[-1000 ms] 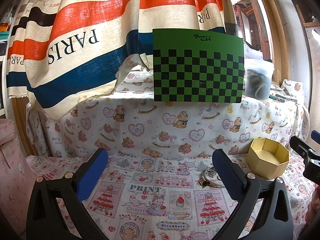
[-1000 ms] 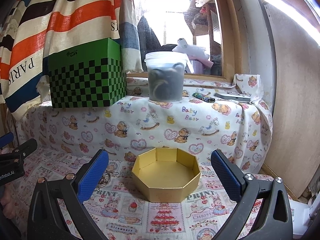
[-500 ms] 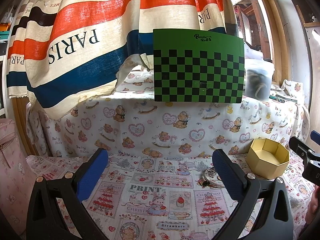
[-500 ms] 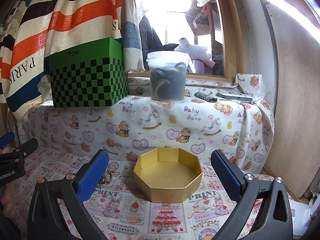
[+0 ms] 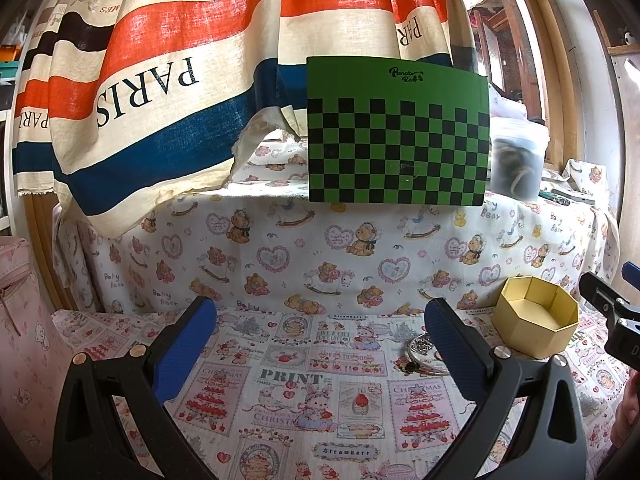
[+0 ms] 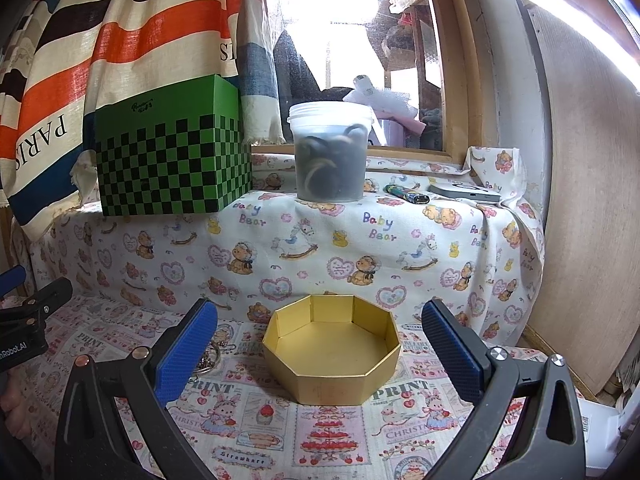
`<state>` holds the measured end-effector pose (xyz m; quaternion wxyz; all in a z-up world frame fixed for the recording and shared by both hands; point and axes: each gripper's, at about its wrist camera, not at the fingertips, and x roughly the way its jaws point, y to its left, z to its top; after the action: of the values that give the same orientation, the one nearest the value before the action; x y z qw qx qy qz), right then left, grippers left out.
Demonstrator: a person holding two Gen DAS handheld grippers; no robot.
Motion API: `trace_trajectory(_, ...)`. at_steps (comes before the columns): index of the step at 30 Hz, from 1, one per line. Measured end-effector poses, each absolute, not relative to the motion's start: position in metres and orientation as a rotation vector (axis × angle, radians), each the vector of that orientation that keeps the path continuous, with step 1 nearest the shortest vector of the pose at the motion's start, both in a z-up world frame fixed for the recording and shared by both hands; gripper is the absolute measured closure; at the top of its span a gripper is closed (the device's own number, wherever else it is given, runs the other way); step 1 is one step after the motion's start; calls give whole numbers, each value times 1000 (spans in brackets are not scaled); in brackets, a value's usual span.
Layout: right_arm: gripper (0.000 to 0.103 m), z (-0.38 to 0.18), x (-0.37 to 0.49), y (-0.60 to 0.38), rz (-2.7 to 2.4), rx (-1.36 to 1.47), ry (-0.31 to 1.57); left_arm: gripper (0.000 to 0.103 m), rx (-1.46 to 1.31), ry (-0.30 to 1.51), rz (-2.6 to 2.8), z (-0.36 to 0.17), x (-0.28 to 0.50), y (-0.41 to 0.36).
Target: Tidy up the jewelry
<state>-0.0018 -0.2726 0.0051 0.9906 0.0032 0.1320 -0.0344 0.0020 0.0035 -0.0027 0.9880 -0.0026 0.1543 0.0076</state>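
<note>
Lying flat just left of the gold octagonal box: a small silvery jewelry heap, long axis unclear. Box open-topped, empty, upright on the tabletop. Left gripper and right gripper both hovering, jaws wide apart, holding nothing.

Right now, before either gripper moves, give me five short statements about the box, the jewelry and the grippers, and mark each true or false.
1. The gold octagonal box is empty. True.
2. The jewelry lies inside the box. False: it lies on the printed cloth beside the box.
3. The left gripper is shut on a bracelet. False: its fingers stand wide apart and hold nothing.
4. The right gripper is open, with the box ahead between its fingers. True.
5. The green checkered box stands on the lower cloth next to the jewelry. False: it stands on the raised ledge behind.
</note>
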Motion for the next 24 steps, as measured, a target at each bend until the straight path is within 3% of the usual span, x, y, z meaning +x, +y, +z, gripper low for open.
trace_trajectory(13,0,5,-1,-272,-69,6,266,0,-29,341,16,-5,6,9)
trace_trajectory(24,0,5,-2,-271,-60,-2,265,0,39,254,-6,3,-5,1)
